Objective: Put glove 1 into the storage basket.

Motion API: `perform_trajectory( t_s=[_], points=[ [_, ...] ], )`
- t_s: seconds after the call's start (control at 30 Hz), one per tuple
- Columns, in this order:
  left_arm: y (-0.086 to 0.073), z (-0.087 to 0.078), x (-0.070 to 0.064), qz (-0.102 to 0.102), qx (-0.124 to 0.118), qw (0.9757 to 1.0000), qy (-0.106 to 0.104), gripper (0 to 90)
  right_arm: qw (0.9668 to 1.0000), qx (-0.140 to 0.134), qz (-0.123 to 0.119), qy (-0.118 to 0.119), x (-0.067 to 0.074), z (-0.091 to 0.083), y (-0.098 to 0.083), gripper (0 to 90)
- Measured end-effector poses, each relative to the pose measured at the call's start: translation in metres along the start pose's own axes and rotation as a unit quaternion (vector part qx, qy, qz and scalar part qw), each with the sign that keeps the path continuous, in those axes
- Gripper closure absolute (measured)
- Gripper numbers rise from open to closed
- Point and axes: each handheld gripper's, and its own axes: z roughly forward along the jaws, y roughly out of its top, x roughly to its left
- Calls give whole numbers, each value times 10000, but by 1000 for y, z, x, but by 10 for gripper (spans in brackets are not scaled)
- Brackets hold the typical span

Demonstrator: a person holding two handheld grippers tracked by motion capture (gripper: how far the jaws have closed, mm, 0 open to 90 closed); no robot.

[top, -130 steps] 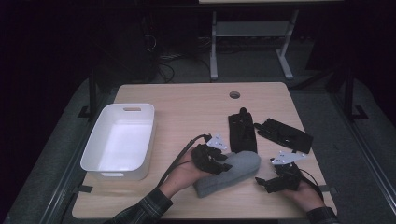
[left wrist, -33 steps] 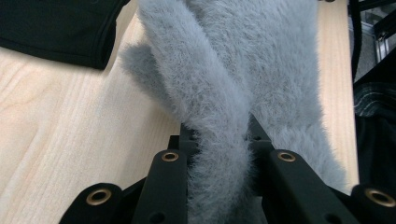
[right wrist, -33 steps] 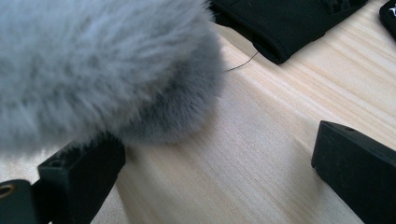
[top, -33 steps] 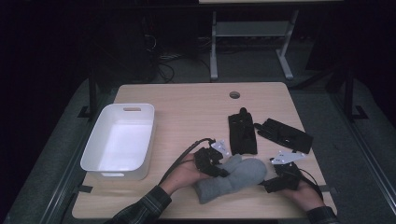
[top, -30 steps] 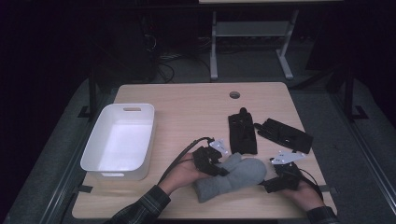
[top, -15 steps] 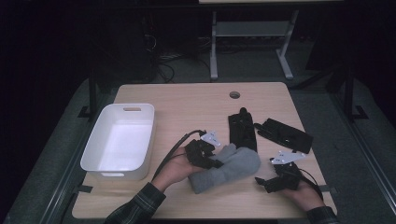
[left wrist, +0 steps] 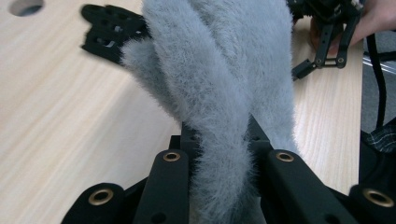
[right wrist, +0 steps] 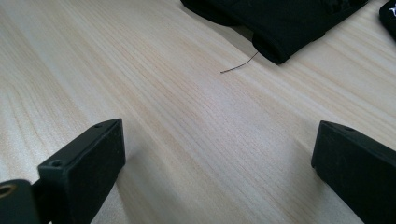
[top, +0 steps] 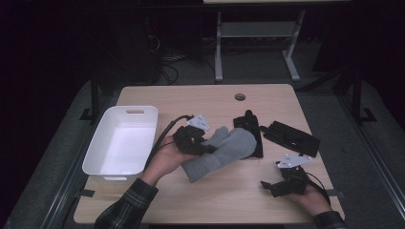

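Dark floor and a metal-legged stand surround the pale wooden table [top: 210, 102], which has a round cable hole [top: 239, 97] near its far edge. On the table's left side sits a white plastic bin [top: 102, 155] with a handle slot in its far wall. Near the middle, a fluffy grey mitten [top: 224, 150] hangs from the left gripper [top: 203, 145], its cuff end drooping to the wood while its rounded end and thumb reach toward a black glove [top: 253, 131] lying flat just behind it. In the left gripper view the 2 black jaws stand close together and pinch a bunched fold of the grey mitten [left wrist: 224, 93] between them, the fleece rising above the pads and hiding much of the table beyond. A second black glove [top: 291, 138] lies to the right of the first, close to it, angled toward the table's right edge. The right gripper [top: 267, 187] rests low at the near right corner, held in the person's right hand [top: 310, 198], well apart from the mitten. In the right gripper view its 2 jaws stand wide apart over bare wood with nothing between them, and the edge of a black glove [right wrist: 280, 23] lies farther off, a loose thread [right wrist: 238, 63] beside it.
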Motion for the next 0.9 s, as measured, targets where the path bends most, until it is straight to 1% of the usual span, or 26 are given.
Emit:
perform_trajectory(
  t_s=[0.07, 0.23, 0.27, 0.3, 0.33, 0.37, 0.4, 0.43, 0.5, 0.53, 0.57, 0.6, 0.63, 0.67, 0.7, 0.8, 0.9],
  points=[
    [1, -8, 4, -9, 26, 10000, 64, 756, 10000, 1, 1, 1, 0, 0, 0, 25],
    [-1, -26, 12, -173, -47, 9997, 191, 756, 10000, -1, 1, 0, 0, 0, 0, 25],
    [-2, -33, 16, -215, -64, 9995, 243, 756, 10000, 0, 2, 0, 0, 0, 0, 25],
    [-2, -33, 16, -215, -64, 9995, 243, 756, 10000, 0, 2, 0, 0, 0, 0, 25],
    [-3, -37, 17, -258, -92, 9992, 281, 756, 10000, 0, 3, 1, 0, 0, 0, 25],
    [-4, -45, 21, -263, -95, 9990, 344, 755, 10000, -1, 1, 0, 0, 0, 0, 25],
    [-4, -45, 21, -263, -95, 9990, 344, 755, 10000, 0, 0, -1, 0, 0, 0, 25],
    [-6, -50, 23, -327, -120, 9987, 378, 755, 10000, 0, 0, -1, 0, 0, 0, 25],
    [-8, -56, 26, -390, -138, 9981, 449, 755, 10000, -2, -1, -2, 0, 0, 0, 25],
    [-10, -60, 28, -402, -162, 9979, 489, 755, 10000, -2, -1, -2, 0, 0, 0, 25],
    [-11, -64, 30, -398, -126, 9977, 527, 755, 10000, -1, 0, -1, 0, 0, 0, 25],
    [-13, -67, 32, -462, -155, 9972, 560, 755, 10000, -2, 1, -1, 0, 0, 0, 25],
    [-16, -71, 34, -482, -164, 9969, 599, 755, 10000, -1, 2, -3, 0, 0, 0, 25],
    [-18, -74, 35, -560, -207, 9963, 618, 755, 10000, -1, 1, -5, 0, 0, 0, 25],
    [-20, -78, 37, -559, -193, 9961, 654, 755, 10000, 2, -4, -8, 0, 0, 0, 26],
    [-27, -90, 42, -671, -213, 9947, 746, 755, 10000, 1, -6, -9, 0, 0, 0, 25],
    [-37, -102, 48, -816, -292, 9927, 844, 755, 10000, 2, -6, -9, 0, 0, 0, 26]
  ],
)
